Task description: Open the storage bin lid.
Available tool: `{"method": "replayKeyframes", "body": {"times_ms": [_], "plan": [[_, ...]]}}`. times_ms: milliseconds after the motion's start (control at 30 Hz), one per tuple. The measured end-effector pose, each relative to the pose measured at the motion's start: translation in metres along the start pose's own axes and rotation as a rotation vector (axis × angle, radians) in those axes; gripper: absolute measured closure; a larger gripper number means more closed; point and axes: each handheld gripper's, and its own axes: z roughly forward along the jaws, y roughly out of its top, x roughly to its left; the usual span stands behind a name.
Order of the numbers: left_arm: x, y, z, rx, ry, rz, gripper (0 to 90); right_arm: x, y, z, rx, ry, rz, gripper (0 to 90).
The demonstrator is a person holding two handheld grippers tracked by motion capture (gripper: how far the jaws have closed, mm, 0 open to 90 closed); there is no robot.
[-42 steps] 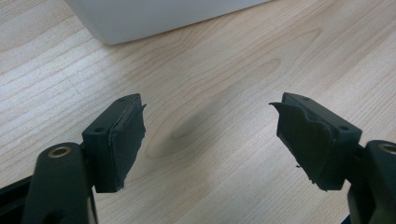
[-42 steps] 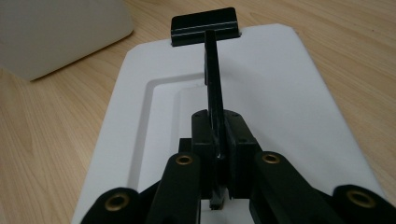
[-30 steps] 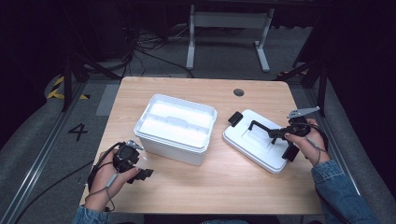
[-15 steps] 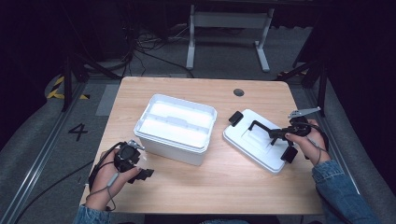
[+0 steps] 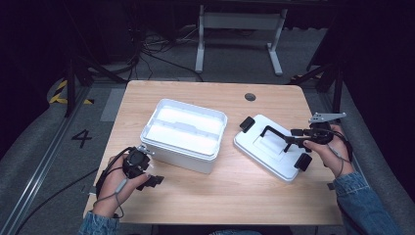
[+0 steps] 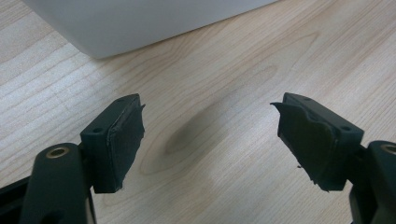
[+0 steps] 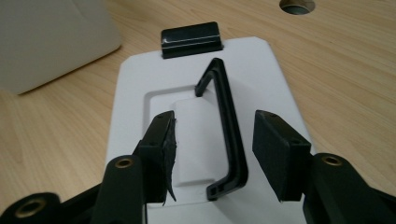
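A white lid (image 5: pixel 266 149) with a black handle (image 5: pixel 272 132) and black end latches lies flat on the table, right of an open white box (image 5: pixel 183 133). My right gripper (image 5: pixel 289 139) reaches over the lid from the right. In the right gripper view its jaws (image 7: pixel 215 123) have just been opening. The raised handle (image 7: pixel 229 135) stands between the pads without touching them, above the lid (image 7: pixel 140 93). My left gripper (image 5: pixel 155 180) rests open by the box's front left corner. In the left gripper view it (image 6: pixel 210 107) has only bare wood between its pads, with the box (image 6: pixel 140 23) beyond.
The wooden table (image 5: pixel 235 196) has a round cable hole (image 5: pixel 250 97) near its far edge behind the lid. One black latch (image 7: pixel 190 39) marks the lid's far end. Dark floor, cables and a desk frame surround the table.
The right gripper's jaws went from shut on the lid's handle to wide open, and that hand rose slightly. The lid, the box and the left hand have stayed put.
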Motion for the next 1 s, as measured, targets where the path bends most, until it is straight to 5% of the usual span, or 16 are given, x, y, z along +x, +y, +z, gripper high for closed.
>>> {"method": "replayKeyframes", "body": {"times_ms": [633, 1000], "plan": [[0.000, 0.000, -0.001, -0.005, -0.003, 0.000, 23.4, 0.069, -0.009, -0.015, 0.021, 0.119, -0.086, 48.5], [0.001, -0.001, -0.003, -0.006, -0.009, -0.001, 23.4, 0.092, -0.023, -0.010, 0.045, 0.110, -0.101, 47.5]]}}
